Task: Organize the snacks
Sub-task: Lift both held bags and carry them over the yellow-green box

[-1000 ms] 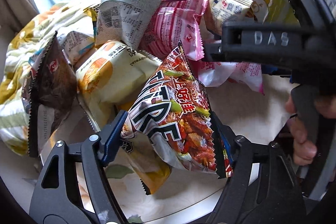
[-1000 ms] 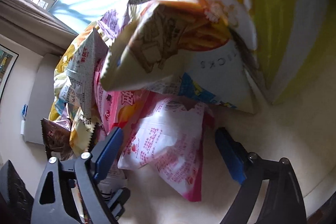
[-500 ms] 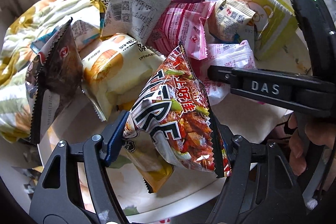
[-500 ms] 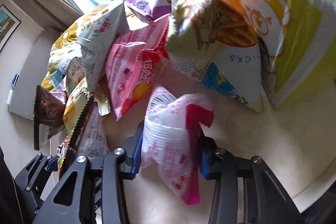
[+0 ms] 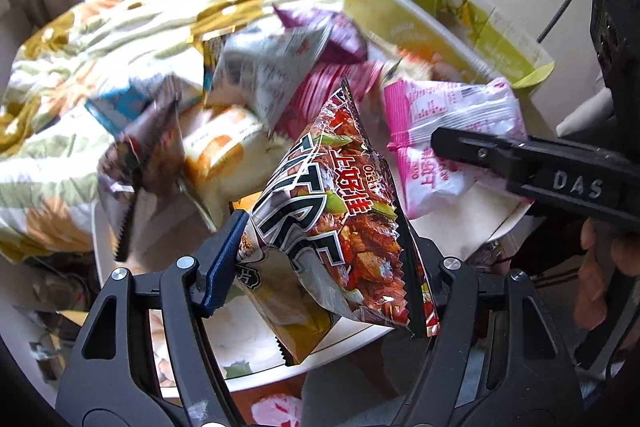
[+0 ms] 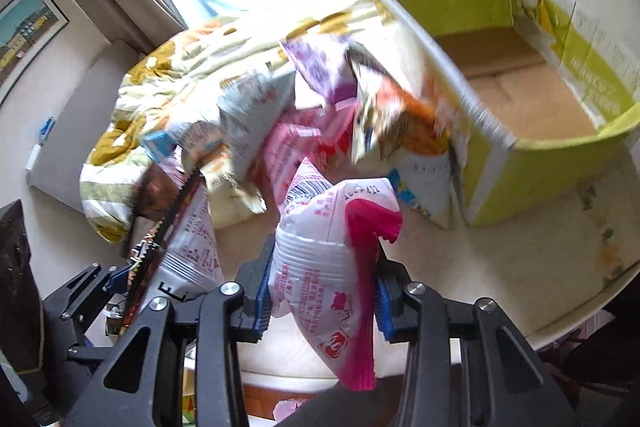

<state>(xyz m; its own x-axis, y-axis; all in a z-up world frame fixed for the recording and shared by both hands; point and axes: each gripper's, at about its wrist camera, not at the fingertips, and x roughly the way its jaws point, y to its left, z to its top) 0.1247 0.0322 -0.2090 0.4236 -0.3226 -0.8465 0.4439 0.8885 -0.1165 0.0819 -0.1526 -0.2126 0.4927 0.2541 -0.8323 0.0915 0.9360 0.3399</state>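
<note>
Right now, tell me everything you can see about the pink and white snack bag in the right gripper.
The pink and white snack bag is a puffy, sealed packet of crinkly plastic, printed with pink text, a barcode near its top and crimped magenta edges. The right gripper is shut on its middle, holding it roughly upright above the table, apart from the snack pile. The left wrist view shows it near the green box.
</note>
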